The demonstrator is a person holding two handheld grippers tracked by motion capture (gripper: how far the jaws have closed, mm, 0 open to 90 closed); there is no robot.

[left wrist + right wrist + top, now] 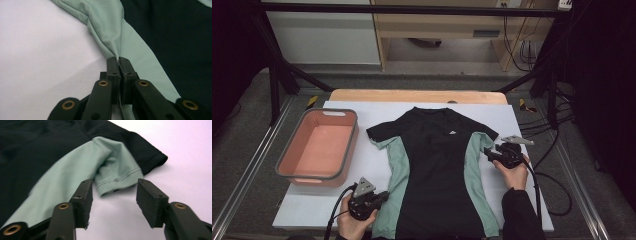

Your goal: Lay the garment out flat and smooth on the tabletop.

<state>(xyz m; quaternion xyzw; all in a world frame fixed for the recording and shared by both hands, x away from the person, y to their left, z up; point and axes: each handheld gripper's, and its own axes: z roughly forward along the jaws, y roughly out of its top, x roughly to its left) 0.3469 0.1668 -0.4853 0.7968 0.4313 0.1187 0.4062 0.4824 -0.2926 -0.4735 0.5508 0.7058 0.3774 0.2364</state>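
Observation:
A black T-shirt (439, 165) with pale green side panels lies flat on the white table cover, collar at the far side. My left gripper (384, 195) sits at the shirt's lower left edge, shut on a pinch of the green side fabric (110, 37). In the left gripper view its jaws meet around the green cloth at the left gripper (118, 60). My right gripper (488, 152) rests by the right sleeve, open. In the right gripper view the green underside of the sleeve hem (117, 178) lies just ahead of the right gripper (113, 187), between the spread jaws.
A salmon-pink tub with a grey rim (302, 172) stands at the table's left, nothing inside. The white cover (522, 130) ends close to the right gripper. Cables hang off the right edge. A black frame surrounds the table.

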